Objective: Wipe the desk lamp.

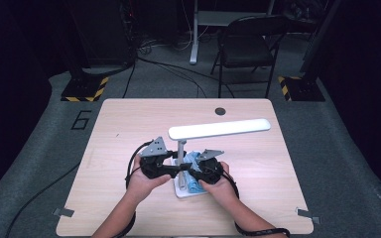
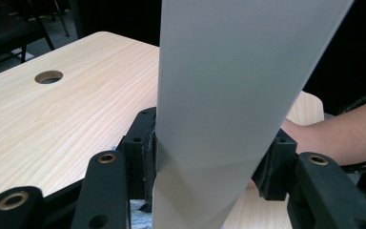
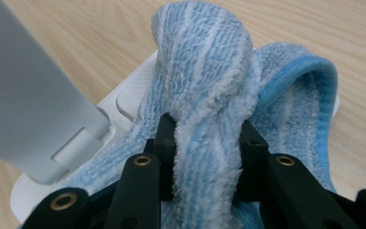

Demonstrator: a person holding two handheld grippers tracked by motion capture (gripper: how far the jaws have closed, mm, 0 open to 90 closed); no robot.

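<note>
A white desk lamp stands mid-table with a long flat head, a thin stem and a flat base. My left gripper comes in from the left and is shut on the stem, its pads pressed to both sides of it. My right gripper is shut on a bunched blue-and-white striped cloth. The cloth lies on the lamp base, just right of the stem.
The wooden table has a round cable hole near its far edge. A folding chair and two stands with yellow-black feet are on the floor beyond. The person's right forearm shows behind the stem.
</note>
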